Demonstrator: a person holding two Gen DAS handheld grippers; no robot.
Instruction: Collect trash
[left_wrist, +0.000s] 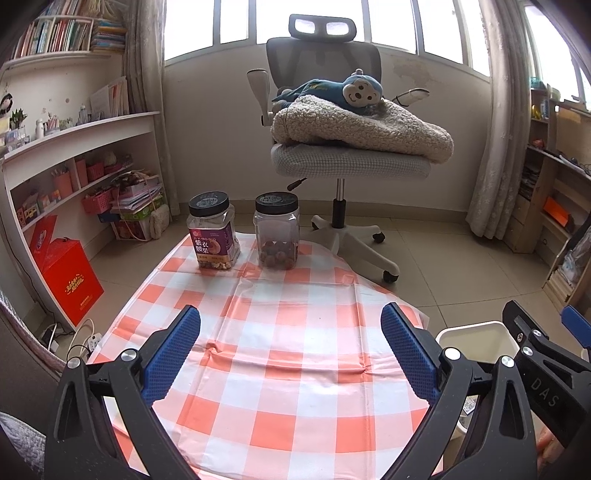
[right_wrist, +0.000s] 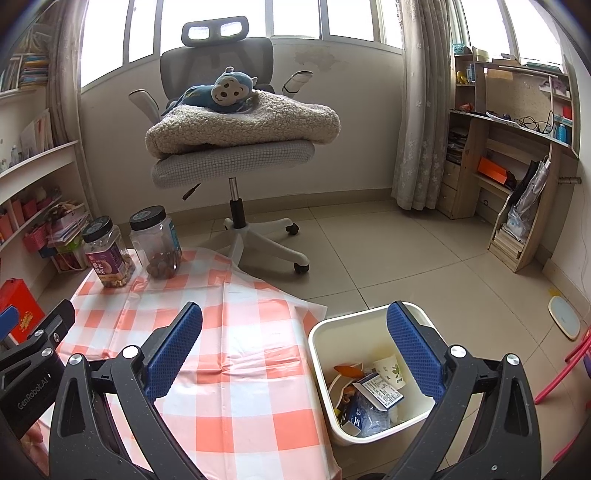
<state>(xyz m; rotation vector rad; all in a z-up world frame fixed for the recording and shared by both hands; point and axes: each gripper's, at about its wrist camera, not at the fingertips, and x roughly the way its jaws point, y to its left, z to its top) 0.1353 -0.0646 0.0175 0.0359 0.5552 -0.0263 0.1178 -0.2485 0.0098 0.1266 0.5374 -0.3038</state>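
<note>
While both grippers hover empty, the scene is read view by view.

Left wrist view:
- left gripper (left_wrist: 290, 341): fingers spread wide, nothing held, above the cloth (left_wrist: 280, 325).
- jars (left_wrist: 213, 230): two are stood at the far edge of the cloth; no loose trash is seen on it.
- bin (left_wrist: 476, 341): only partly seen, near right, off the cloth.

Right wrist view:
- right gripper (right_wrist: 294, 341): fingers apart, nothing held, over the cloth edge and bin (right_wrist: 317, 332).
- trash (right_wrist: 380, 389): already lying in the bin — a paper cup, a small carton, wrappers.
- handling: judged light, thin, easily crushed; the carton would best be pinched across its flat faces, wrappers at a bunched fold.
</note>
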